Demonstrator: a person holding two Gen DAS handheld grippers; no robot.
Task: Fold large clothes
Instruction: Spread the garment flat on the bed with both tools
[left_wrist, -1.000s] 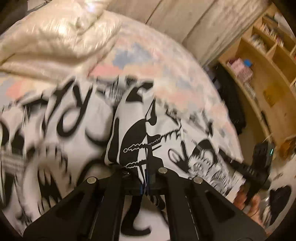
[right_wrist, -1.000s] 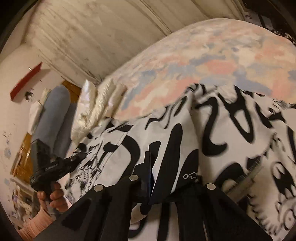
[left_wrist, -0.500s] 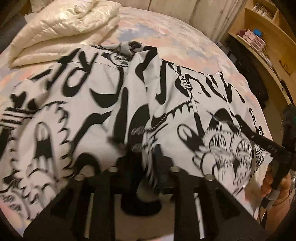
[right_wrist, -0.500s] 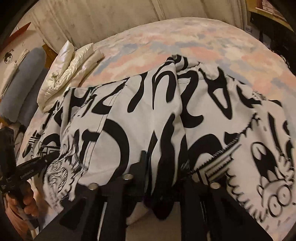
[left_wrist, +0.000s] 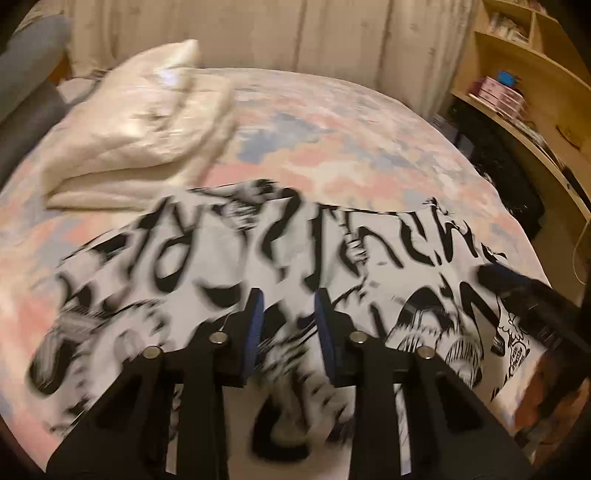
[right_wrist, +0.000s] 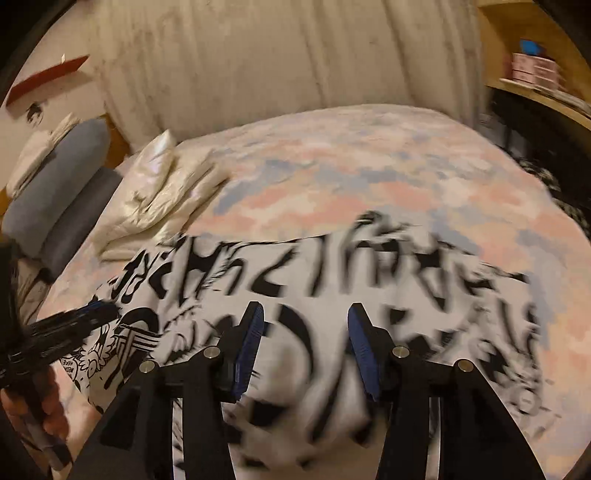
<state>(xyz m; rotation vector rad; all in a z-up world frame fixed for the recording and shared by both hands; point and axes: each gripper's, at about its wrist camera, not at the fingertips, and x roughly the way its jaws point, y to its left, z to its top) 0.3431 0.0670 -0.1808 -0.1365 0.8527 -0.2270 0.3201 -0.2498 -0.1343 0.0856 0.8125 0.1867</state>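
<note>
A large white garment with black cartoon print (left_wrist: 207, 266) lies spread on the bed; it also shows in the right wrist view (right_wrist: 332, 295). My left gripper (left_wrist: 288, 306) is open just above the garment's near part, holding nothing. My right gripper (right_wrist: 303, 321) is open wide above the garment, also empty. The right gripper shows at the right edge of the left wrist view (left_wrist: 524, 299). The left gripper shows at the left edge of the right wrist view (right_wrist: 62, 328). Both views are blurred by motion.
The bed has a pink and blue patterned cover (left_wrist: 332, 136). A folded cream puffy quilt (left_wrist: 147, 122) lies at the far left, also in the right wrist view (right_wrist: 162, 192). Grey cushions (right_wrist: 59, 184) are at the left. Wooden shelves (left_wrist: 532, 85) stand at the right.
Both grippers were shut on the garment's edge and have opened and let it go. The garment has dropped flat on the bed, and both grippers have pulled back.
</note>
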